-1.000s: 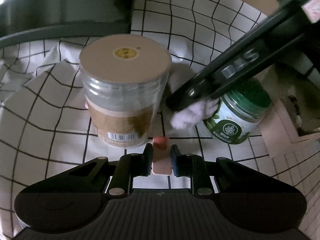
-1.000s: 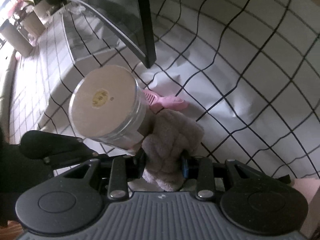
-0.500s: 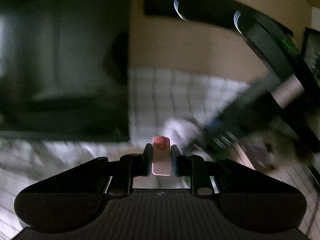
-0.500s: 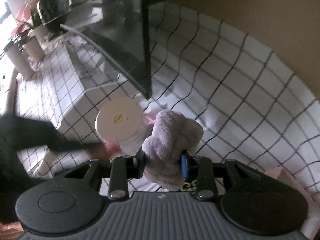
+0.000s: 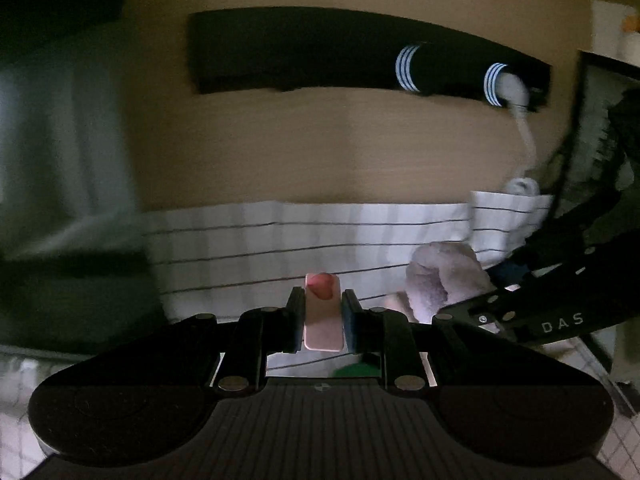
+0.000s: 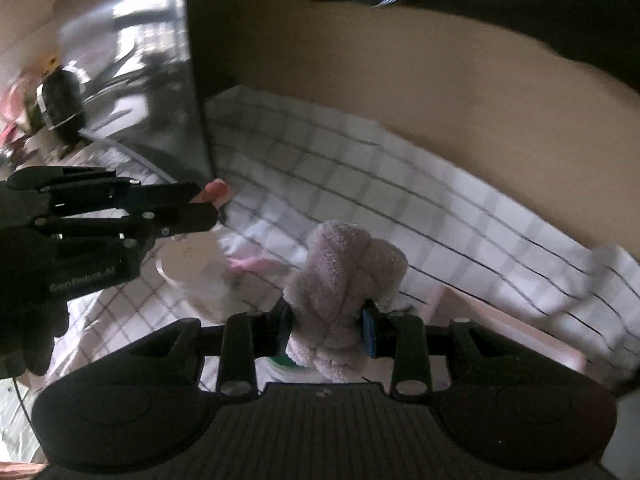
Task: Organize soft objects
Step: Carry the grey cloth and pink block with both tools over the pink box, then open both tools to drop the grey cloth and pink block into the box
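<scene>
My left gripper point(image 5: 323, 312) is shut on a small pink block with a red spot point(image 5: 322, 316) and holds it in the air above the checked cloth point(image 5: 280, 240). My right gripper point(image 6: 326, 322) is shut on a fluffy lilac knotted plush point(image 6: 344, 292), lifted above the cloth point(image 6: 440, 216). The plush point(image 5: 444, 276) and the right gripper's body show at the right of the left wrist view. The left gripper point(image 6: 204, 200) with the pink block shows at the left of the right wrist view.
A tan-lidded jar point(image 6: 192, 264) and a pink comb point(image 6: 256, 262) lie blurred on the cloth below. A green lid point(image 5: 356, 370) peeks under the left gripper. A dark monitor point(image 6: 132, 80) stands left, a tan wall point(image 5: 320, 140) with a black strip behind. A pink box point(image 6: 500, 320) sits right.
Both grippers have risen away from the cloth with their objects. The jars have dropped below the views and the wall now fills the background.
</scene>
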`<state>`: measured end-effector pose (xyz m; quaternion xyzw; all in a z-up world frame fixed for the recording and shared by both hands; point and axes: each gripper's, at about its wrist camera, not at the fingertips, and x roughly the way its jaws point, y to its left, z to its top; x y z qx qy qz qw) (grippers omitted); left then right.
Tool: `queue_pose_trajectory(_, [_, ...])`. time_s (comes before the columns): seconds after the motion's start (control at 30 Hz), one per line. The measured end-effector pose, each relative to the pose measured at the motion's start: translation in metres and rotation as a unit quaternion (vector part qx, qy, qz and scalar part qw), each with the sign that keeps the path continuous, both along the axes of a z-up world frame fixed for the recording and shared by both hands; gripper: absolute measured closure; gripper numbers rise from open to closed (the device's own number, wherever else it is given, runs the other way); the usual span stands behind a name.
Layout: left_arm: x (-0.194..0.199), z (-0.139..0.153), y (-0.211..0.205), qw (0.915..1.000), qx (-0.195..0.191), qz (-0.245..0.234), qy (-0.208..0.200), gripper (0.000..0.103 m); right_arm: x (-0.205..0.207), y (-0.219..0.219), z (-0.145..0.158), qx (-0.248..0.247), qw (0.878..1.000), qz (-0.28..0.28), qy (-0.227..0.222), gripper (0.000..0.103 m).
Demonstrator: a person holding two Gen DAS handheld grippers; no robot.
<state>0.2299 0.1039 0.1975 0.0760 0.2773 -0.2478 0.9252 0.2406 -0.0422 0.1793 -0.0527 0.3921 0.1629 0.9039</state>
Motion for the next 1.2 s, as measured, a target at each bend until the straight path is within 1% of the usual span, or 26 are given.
queue_pose_trajectory(0.13, [-0.009, -0.002, -0.042, 0.9990, 0.004, -0.045, 0.006, 0.080, -0.027, -0.034, 0.007, -0.001, 0.999, -0.041, -0.026, 0.069])
queue_pose_trajectory(0.23, [-0.011, -0.013, -0.069, 0.9969, -0.001, -0.074, 0.025, 0.080, -0.046, -0.060, 0.010, 0.006, 0.997, -0.073, -0.039, 0.069])
queue_pose_trajectory(0.33, [-0.012, -0.024, -0.088, 0.9936, -0.017, -0.095, 0.058, 0.080, -0.062, -0.084, 0.010, 0.019, 0.993, -0.103, -0.046, 0.069])
queue_pose_trajectory(0.43, [-0.009, -0.036, -0.099, 0.9882, -0.042, -0.108, 0.101, 0.080, -0.075, -0.104, 0.008, 0.031, 0.989, -0.134, -0.052, 0.069])
queue_pose_trajectory(0.5, [-0.008, -0.046, -0.108, 0.9861, -0.042, -0.111, 0.116, 0.080, -0.082, -0.116, 0.003, 0.031, 0.985, -0.158, -0.060, 0.069])
queue_pose_trajectory(0.57, [-0.007, -0.056, -0.116, 0.9849, -0.036, -0.112, 0.127, 0.080, -0.087, -0.126, -0.005, 0.030, 0.981, -0.180, -0.062, 0.069])
queue_pose_trajectory(0.67, [0.000, -0.071, -0.129, 0.9816, -0.034, -0.112, 0.150, 0.080, -0.087, -0.143, -0.022, 0.054, 0.978, -0.199, -0.044, 0.069])
queue_pose_trajectory(0.77, [0.013, -0.078, -0.135, 0.9811, -0.044, -0.106, 0.156, 0.080, -0.086, -0.152, -0.040, 0.061, 0.976, -0.209, -0.023, 0.069])
queue_pose_trajectory(0.83, [0.028, -0.079, -0.140, 0.9814, -0.052, -0.091, 0.160, 0.080, -0.081, -0.153, -0.052, 0.061, 0.976, -0.210, -0.012, 0.069])
queue_pose_trajectory(0.9, [0.044, -0.084, -0.146, 0.9814, -0.048, -0.074, 0.170, 0.080, -0.075, -0.153, -0.063, 0.062, 0.975, -0.211, -0.007, 0.069])
queue_pose_trajectory(1.0, [0.066, -0.096, -0.151, 0.9800, -0.048, -0.039, 0.189, 0.080, -0.065, -0.156, -0.066, 0.073, 0.973, -0.218, -0.024, 0.070])
queue_pose_trajectory(1.03, [0.074, -0.101, -0.151, 0.9780, -0.053, -0.027, 0.200, 0.080, -0.061, -0.158, -0.067, 0.075, 0.971, -0.225, -0.038, 0.070])
queue_pose_trajectory(1.1, [0.086, -0.112, -0.151, 0.9715, -0.068, -0.020, 0.226, 0.080, -0.049, -0.161, -0.073, 0.085, 0.966, -0.239, -0.055, 0.070])
queue_pose_trajectory(1.17, [0.098, -0.126, -0.153, 0.9583, -0.079, -0.024, 0.273, 0.080, -0.034, -0.166, -0.086, 0.112, 0.962, -0.243, -0.053, 0.069])
queue_pose_trajectory(1.2, [0.104, -0.134, -0.155, 0.9497, -0.083, -0.024, 0.301, 0.080, -0.026, -0.169, -0.094, 0.124, 0.961, -0.244, -0.048, 0.069])
